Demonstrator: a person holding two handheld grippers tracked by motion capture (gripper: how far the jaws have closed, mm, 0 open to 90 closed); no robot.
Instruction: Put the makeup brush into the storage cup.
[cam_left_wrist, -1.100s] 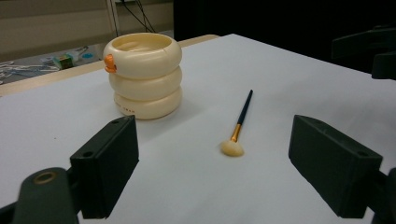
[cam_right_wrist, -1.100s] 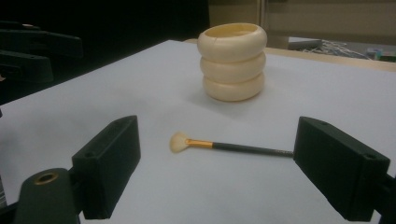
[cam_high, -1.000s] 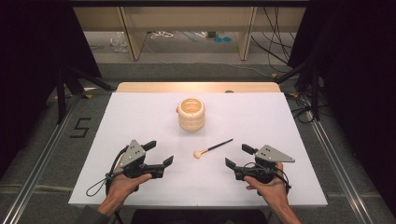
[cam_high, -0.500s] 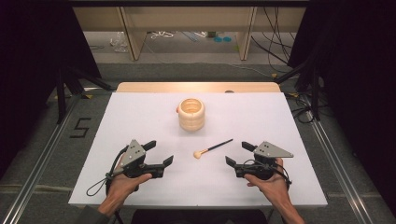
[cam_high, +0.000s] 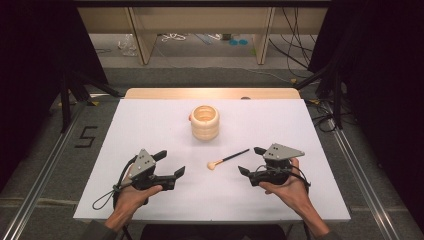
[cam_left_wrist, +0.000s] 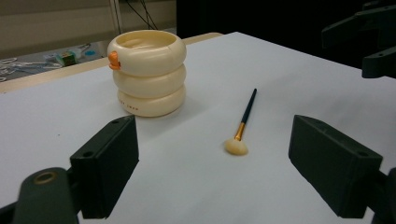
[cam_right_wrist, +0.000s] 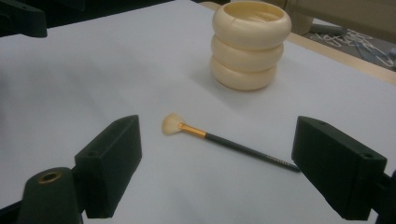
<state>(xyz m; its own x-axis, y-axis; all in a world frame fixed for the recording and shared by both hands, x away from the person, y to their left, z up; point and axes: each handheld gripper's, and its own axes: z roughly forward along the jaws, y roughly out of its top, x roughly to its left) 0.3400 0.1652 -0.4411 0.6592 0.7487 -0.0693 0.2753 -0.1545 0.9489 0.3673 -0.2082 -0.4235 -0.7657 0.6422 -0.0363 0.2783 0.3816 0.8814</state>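
A taped "5" (cam_high: 86, 137) on the floor left of the table (cam_high: 150, 115).

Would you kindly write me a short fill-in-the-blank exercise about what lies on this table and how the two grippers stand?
1. The brush lies flat on the white table, between the two ____.
2. The cream holder is built of ____ stacked rings.
3. The jaws of the left gripper and the right gripper are both ____.
4. The brush's bristle end points toward the ____ gripper.

Missing words: grippers; three; open; left
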